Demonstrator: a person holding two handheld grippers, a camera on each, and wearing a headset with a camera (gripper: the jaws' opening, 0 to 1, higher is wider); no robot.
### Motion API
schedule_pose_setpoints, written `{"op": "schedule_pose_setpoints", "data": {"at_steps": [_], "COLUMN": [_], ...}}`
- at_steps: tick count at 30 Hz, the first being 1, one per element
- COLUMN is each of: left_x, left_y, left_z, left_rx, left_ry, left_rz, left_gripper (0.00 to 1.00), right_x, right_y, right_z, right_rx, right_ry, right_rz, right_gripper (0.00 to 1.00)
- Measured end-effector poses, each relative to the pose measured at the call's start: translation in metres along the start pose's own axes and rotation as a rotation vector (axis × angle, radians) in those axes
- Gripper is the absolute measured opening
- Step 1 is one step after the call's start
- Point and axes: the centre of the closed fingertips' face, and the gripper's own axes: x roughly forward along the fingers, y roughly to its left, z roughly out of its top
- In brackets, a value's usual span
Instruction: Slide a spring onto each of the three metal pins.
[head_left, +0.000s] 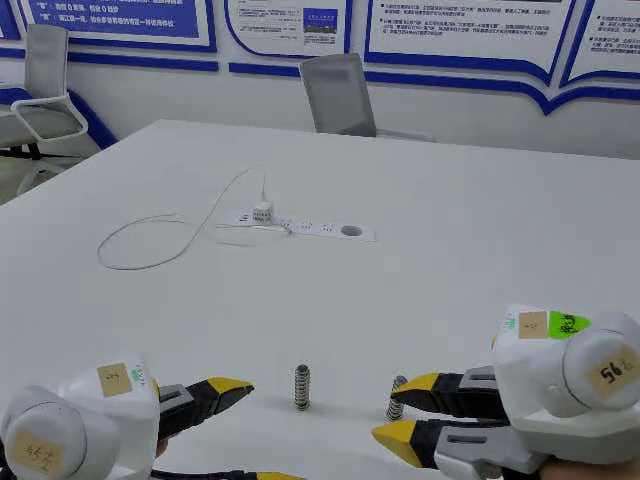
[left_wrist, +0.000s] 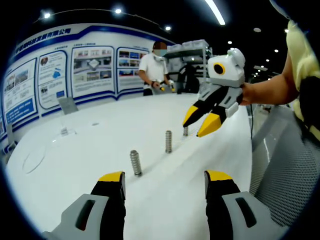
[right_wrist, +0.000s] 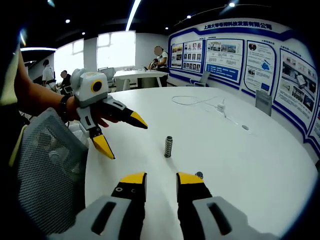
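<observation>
1. Springs are small grey metal coils. They stand straight up on the smooth white surface, between the two claws.
2. Left claw has yellow tips. It is wide open and holds nothing.
3. Right claw is open only a little and holds nothing. The right spring sits just beside one tip.
4. Three springs stand in a row in the left gripper view. The head view shows two, and far back a thin white cable and a flat power strip.

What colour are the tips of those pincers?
Yellow tips on black jaws; clearest in the left gripper view.
</observation>
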Motion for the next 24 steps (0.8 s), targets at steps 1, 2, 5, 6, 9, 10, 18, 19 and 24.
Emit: {"op": "schedule_pose_setpoints", "data": {"at_steps": [1, 2, 5, 6, 9, 10, 18, 19, 24], "left_x": [0.0, 0.0, 0.0, 0.0, 0.001, 0.001, 0.0, 0.0, 0.0], "left_y": [0.0, 0.0, -0.001, -0.001, -0.001, -0.002, -0.001, -0.001, -0.002], "left_z": [0.0, 0.001, 0.001, 0.001, 0.001, 0.001, 0.002, 0.001, 0.001], "left_rx": [0.0, 0.003, 0.004, 0.004, 0.005, 0.007, 0.009, 0.009, 0.008], "left_ry": [0.0, 0.001, 0.0, -0.001, 0.0, 0.001, 0.002, 0.003, 0.005], "left_rz": [-0.001, -0.001, 0.0, 0.0, -0.001, -0.001, 0.001, 0.002, 0.001], "left_gripper": [0.66, 0.66, 0.66, 0.66, 0.66, 0.66, 0.67, 0.67, 0.67], "right_x": [-0.002, -0.006, -0.015, -0.017, -0.026, -0.029, -0.056, -0.058, -0.073], "right_y": [-0.001, -0.003, -0.006, -0.008, -0.012, -0.015, -0.031, -0.033, -0.045], "right_z": [-0.002, -0.003, -0.006, -0.006, -0.01, -0.012, -0.025, -0.027, -0.035], "right_rx": [0.002, 0.003, 0.01, 0.011, 0.02, 0.025, 0.06, 0.064, 0.076], "right_ry": [0.002, 0.002, -0.004, -0.006, -0.011, -0.011, -0.031, -0.034, -0.048], "right_rz": [-0.004, -0.01, -0.025, -0.03, -0.048, -0.056, -0.116, -0.124, -0.159], "right_gripper": [0.25, 0.25, 0.25, 0.26, 0.26, 0.26, 0.28, 0.29, 0.31]}}
